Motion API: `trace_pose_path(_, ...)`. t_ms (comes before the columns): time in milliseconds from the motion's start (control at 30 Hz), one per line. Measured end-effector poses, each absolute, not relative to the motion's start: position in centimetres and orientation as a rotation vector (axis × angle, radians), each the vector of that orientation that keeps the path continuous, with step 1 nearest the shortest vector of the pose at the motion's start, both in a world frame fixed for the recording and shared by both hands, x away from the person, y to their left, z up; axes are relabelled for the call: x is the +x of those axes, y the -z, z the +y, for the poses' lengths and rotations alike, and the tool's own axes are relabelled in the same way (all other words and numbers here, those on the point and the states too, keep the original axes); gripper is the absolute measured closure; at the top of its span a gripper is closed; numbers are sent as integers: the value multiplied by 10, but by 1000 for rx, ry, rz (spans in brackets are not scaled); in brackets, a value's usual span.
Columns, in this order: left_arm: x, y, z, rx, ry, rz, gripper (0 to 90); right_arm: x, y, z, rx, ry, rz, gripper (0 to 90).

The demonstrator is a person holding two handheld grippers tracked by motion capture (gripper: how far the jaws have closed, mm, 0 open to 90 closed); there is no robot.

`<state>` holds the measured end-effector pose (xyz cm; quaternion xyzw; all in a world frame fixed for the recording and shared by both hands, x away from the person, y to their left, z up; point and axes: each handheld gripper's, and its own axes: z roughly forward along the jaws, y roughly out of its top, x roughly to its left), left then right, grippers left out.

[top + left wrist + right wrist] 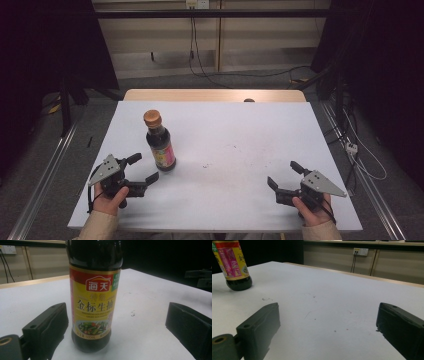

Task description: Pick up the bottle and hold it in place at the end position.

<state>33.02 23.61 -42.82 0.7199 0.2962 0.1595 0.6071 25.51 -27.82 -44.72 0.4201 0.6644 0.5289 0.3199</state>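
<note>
Soy sauce bottle stands upright on the white worktop (brown cap on), just ahead of the left gripper, whose jaws gape wide, empty. Right gripper, well apart, is likewise wide and empty.

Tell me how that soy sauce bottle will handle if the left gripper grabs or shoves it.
The soy sauce bottle stands tall on a narrow base, so a high push would probably tip it. It looks nearly full of dark liquid, so likely heavy. Its glossy label may be slippery between the left gripper jaws.
</note>
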Motion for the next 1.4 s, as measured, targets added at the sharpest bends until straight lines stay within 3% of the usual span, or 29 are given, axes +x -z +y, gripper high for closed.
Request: trace_pose_path(1400,364,391,209,1668,-433,771,41,255,447,-275,1084,-1387,1760,43)
